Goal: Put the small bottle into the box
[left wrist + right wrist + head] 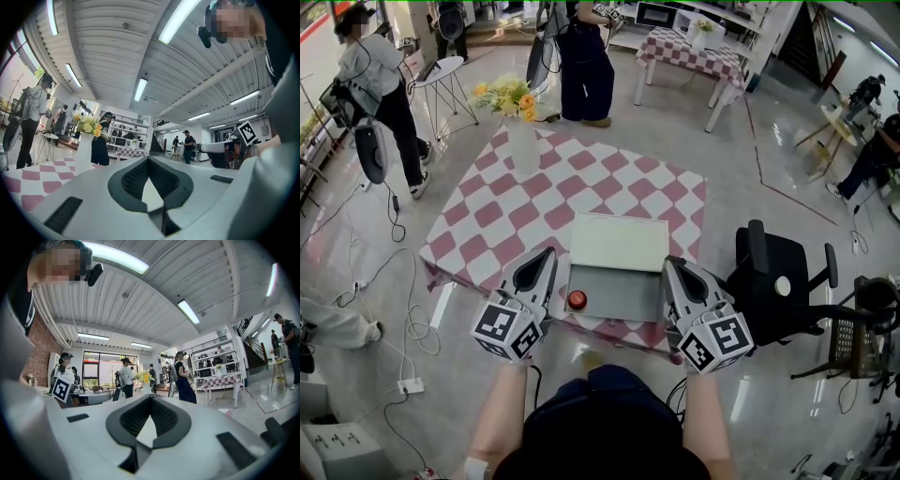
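While both grippers hang level at the near edge of the bench (464, 230), neither has hold of anything. The left gripper (546, 255) has its jaws closed tip to tip with nothing between them, as the left gripper view shows (149, 160). The right gripper (673, 264) is the same, its jaws together and empty (151, 397).

The box (614, 295) sits on the red-and-white checked cloth (609, 178) between the two grippers. Its pale lid (619, 242) is thrown back away from the person and its grey inside is open. The small bottle (577, 300), seen from above as a red cap, stands at the box's left edge, near the left gripper. Whether it is just inside the wall or just outside it cannot be told.

Nothing lies between either gripper and the box. Farther back on the cloth, well apart from the box, stands a white vase (523, 148) with yellow flowers (508, 96); it also shows to the left in the left gripper view (84, 157).

A black chair (778, 281) stands close by the bench's right corner, just beside the right gripper. Cables (394, 309) trail over the floor to the left. Behind the bench are a small round table (441, 70), a second checked table (689, 52) and several people standing.
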`<state>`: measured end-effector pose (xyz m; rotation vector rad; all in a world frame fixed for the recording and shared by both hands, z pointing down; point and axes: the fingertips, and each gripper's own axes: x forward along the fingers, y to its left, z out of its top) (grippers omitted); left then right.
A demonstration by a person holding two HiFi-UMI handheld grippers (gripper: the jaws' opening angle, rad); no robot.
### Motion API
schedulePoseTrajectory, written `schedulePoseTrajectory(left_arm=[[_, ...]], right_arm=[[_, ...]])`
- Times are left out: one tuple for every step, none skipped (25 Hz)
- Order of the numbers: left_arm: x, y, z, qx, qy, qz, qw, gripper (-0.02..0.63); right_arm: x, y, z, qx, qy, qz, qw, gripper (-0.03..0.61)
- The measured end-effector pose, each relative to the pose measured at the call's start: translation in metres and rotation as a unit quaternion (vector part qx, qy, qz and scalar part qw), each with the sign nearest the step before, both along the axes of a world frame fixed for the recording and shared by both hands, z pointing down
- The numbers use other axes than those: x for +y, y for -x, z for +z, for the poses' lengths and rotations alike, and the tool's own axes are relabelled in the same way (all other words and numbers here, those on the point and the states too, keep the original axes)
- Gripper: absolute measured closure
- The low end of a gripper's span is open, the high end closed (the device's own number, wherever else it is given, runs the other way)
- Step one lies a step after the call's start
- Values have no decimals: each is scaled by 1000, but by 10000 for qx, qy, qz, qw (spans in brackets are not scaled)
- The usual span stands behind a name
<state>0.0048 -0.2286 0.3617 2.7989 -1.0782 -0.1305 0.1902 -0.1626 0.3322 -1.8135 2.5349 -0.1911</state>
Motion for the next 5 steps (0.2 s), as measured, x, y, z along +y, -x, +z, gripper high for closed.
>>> schedulePoseTrajectory(left_arm=[[0,0,0,3,6,-1,10000,614],[-1,1,0,5,10,-2,10000,614],[-1,1,-1,6,11,-3,10000,614],[-1,1,-1,5,10,-3,10000,614],[-1,1,-1,5,8,-3,10000,614]], right_arm=[[0,0,0,-2,3,1,10000,574],[0,0,0,-3,4,1,10000,575],[0,1,0,-2,5,0,10000,575],[0,1,1,-1,6,-2,10000,575],[0,1,1,1,7,-3,10000,575]])
